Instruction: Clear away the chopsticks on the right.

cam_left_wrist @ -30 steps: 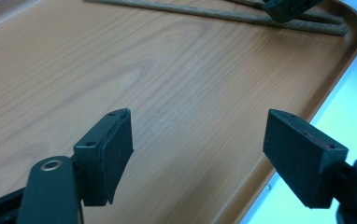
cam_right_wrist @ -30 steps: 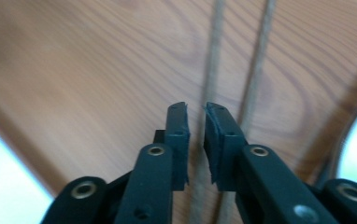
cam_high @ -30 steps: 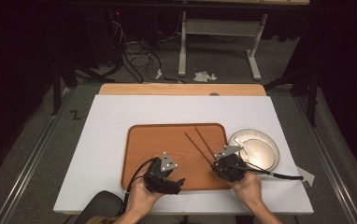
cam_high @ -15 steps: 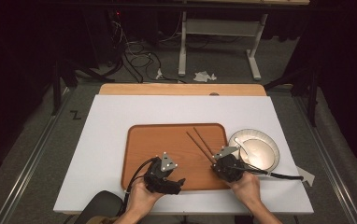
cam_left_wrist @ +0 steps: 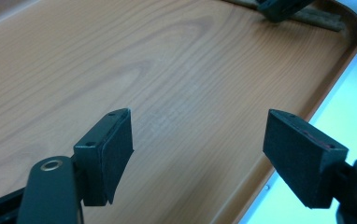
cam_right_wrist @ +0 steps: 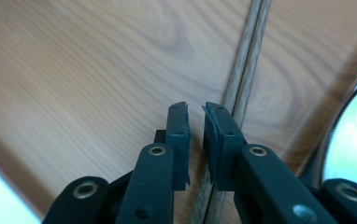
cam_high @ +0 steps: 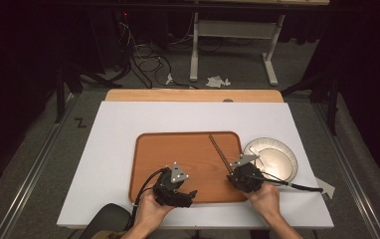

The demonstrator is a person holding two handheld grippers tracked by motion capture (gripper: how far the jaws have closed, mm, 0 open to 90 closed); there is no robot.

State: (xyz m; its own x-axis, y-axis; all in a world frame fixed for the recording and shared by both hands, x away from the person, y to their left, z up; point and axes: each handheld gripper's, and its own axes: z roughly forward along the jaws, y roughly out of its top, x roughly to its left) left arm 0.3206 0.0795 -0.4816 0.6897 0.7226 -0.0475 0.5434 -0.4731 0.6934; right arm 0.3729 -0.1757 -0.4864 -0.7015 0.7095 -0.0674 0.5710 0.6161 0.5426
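Left gripper: held over the near left part of the wooden tray, jaws spread wide with bare wood between them and nothing in their grasp; its own view shows the pads well apart above the tray floor.

Right gripper: at the tray's near right corner, just beside the plate. In its own view the jaws stand almost together with a thin slit between the pads, and nothing shows in that slit.

Chopsticks: a dark wooden pair lying side by side on the tray floor, running from the far middle of the tray toward its near right corner. In the right gripper view the chopsticks pass just beside the right-hand jaw and under it; whether the jaw touches them I cannot tell.

Plate: pale, round, on the white tabletop just right of the tray.

Tabletop: white sheet with a wooden edge at the far side.
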